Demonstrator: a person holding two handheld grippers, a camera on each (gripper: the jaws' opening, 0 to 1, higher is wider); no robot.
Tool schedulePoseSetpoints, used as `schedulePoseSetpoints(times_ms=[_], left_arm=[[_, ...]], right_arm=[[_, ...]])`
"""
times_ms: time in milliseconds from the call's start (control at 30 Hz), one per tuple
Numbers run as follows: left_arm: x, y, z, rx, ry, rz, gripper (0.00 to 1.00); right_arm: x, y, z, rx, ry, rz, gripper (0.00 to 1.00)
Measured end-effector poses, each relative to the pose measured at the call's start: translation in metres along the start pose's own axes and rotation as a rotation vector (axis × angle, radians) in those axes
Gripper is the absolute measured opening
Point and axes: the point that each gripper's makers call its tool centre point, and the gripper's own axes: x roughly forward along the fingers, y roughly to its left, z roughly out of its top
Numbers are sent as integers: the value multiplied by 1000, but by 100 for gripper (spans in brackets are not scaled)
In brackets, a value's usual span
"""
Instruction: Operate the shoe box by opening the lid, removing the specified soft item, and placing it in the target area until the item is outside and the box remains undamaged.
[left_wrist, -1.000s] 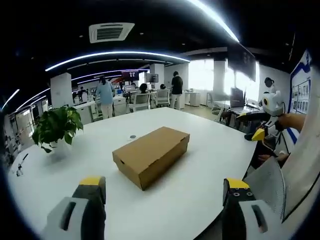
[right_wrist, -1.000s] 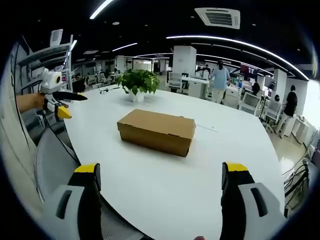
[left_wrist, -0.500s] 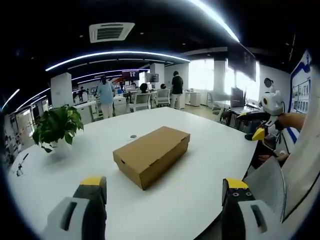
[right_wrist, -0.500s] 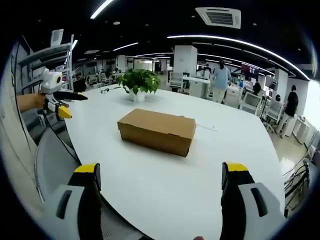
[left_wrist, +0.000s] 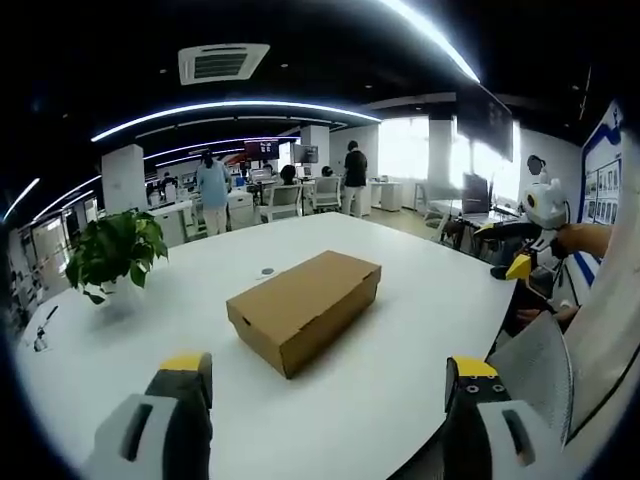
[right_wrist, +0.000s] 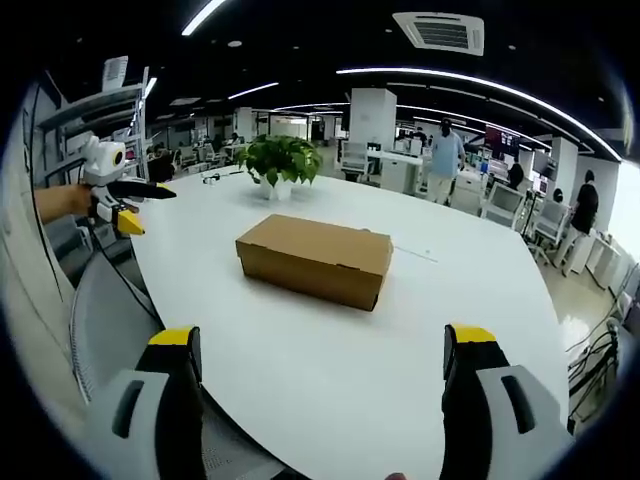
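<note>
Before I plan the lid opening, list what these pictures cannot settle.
- Contents of the shoe box: lid shut in both views, so no soft item is visible.
- Target area: no marking visible on the white table.
- Small dark object beyond the box, left gripper view: too small to identify.

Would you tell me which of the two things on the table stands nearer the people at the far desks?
The potted plant; the shoe box lies nearer both grippers.
</note>
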Motion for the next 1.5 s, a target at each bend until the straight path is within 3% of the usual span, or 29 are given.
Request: schedulePoseSetpoints(times_ms=[733, 1500], left_arm=[[9, 4, 0, 5, 13, 18, 99], [23, 7, -13, 10, 80, 36, 90]], right_arm=[[1, -7, 2, -11, 13, 11, 95], [28, -23, 6, -74, 36, 54, 90]])
